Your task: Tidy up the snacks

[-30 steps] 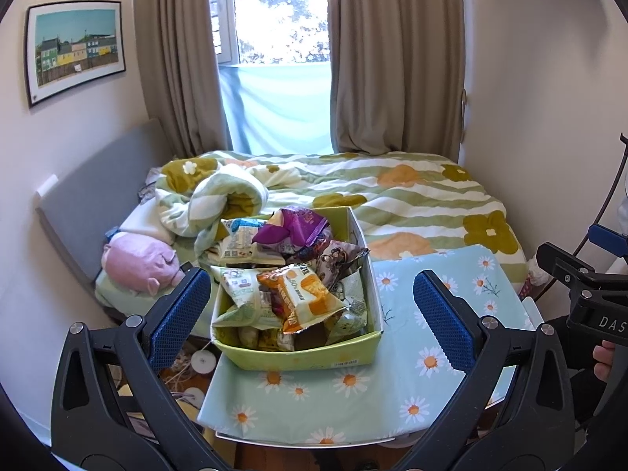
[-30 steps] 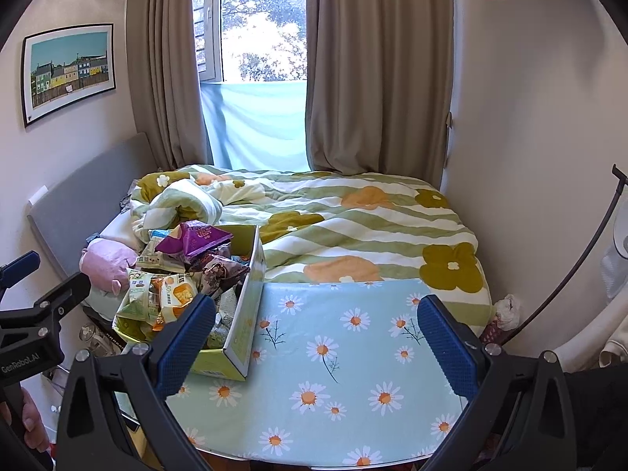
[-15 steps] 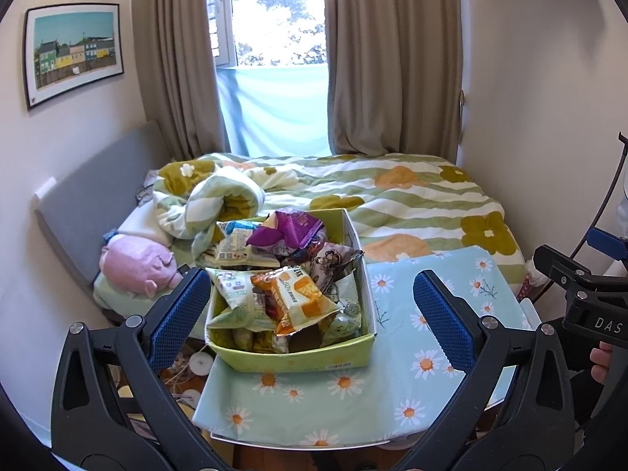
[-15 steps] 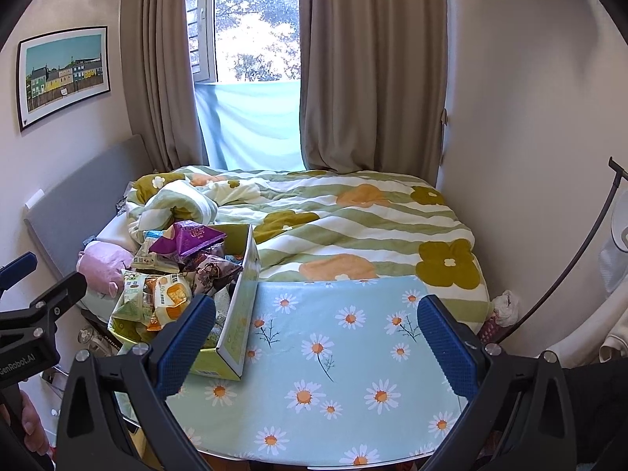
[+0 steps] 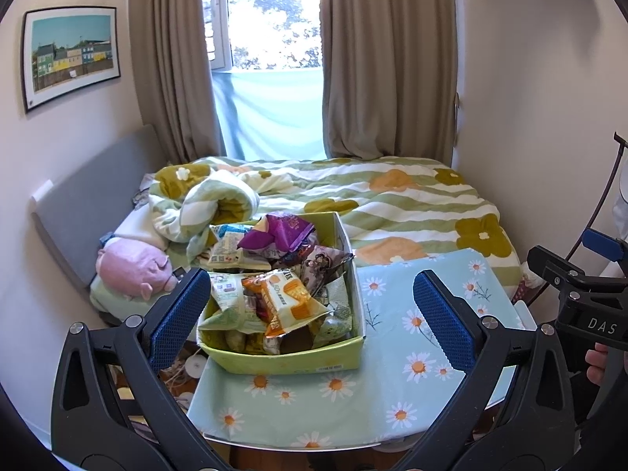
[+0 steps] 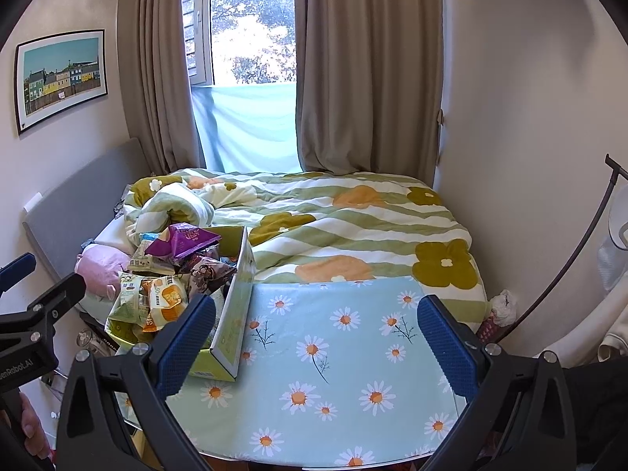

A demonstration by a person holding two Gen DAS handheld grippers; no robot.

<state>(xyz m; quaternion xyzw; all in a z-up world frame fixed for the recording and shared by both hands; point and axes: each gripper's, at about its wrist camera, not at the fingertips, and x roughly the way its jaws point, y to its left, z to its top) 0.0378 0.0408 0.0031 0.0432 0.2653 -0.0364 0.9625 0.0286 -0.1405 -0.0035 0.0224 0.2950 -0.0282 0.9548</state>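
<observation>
A green cardboard box [image 5: 290, 359] [image 6: 235, 314] stands on the left part of a daisy-print table [image 5: 412, 384] [image 6: 333, 373]. Several snack packets are heaped in it: an orange packet [image 5: 288, 302] [image 6: 167, 302] on top in front, a purple bag [image 5: 280, 231] [image 6: 184, 237] at the back, green and brown packets around them. My left gripper [image 5: 312, 312] is open, held back from the table's near edge and facing the box. My right gripper [image 6: 316, 337] is open over the bare right part of the table, with the box to its left. Neither holds anything.
Beyond the table lies a bed with a green striped flower quilt [image 6: 353, 216], a rolled blanket [image 5: 219, 204] and a pink plush pig [image 5: 133, 267]. A grey headboard [image 5: 90, 204] lines the left wall. A thin black stand [image 6: 569, 267] leans at the right wall. Cables lie on the floor by the table's left edge.
Both views have risen and drifted slightly; the box and table sit a little lower and further left in frame. Both grippers stayed open, and no snack has moved.
</observation>
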